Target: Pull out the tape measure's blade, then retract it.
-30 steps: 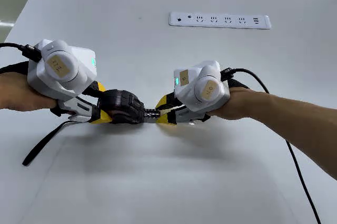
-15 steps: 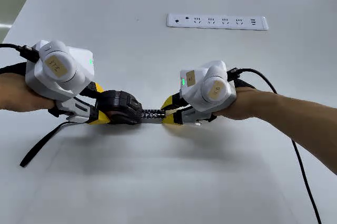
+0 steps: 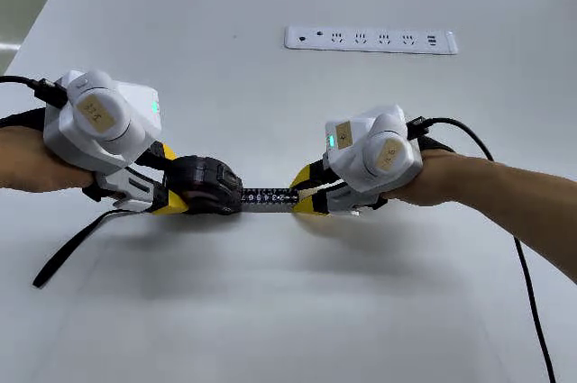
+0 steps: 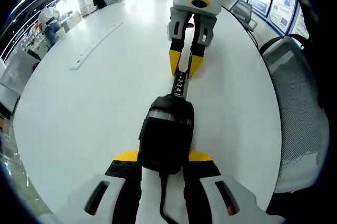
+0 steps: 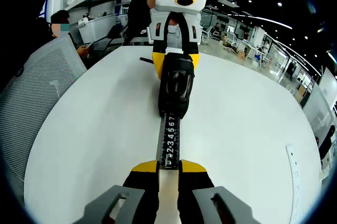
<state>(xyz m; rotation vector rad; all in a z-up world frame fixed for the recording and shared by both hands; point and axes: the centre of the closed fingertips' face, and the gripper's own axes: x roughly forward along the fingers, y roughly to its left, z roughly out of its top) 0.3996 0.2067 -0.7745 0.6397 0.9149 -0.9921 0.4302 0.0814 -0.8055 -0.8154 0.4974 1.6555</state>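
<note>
Head view: left hand-held gripper (image 3: 175, 177) clamps tape measure (image 3: 207, 185), right hand-held gripper (image 3: 303, 192) pinches its blade (image 3: 269, 196)

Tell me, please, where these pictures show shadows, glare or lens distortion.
Head view: even light, sharp, with only soft shadows on the table. Left gripper view: the fisheye lens curves the table edge, and glare washes out the far top. Right gripper view: the blade numbers are sharp, and the background is dim.
</note>
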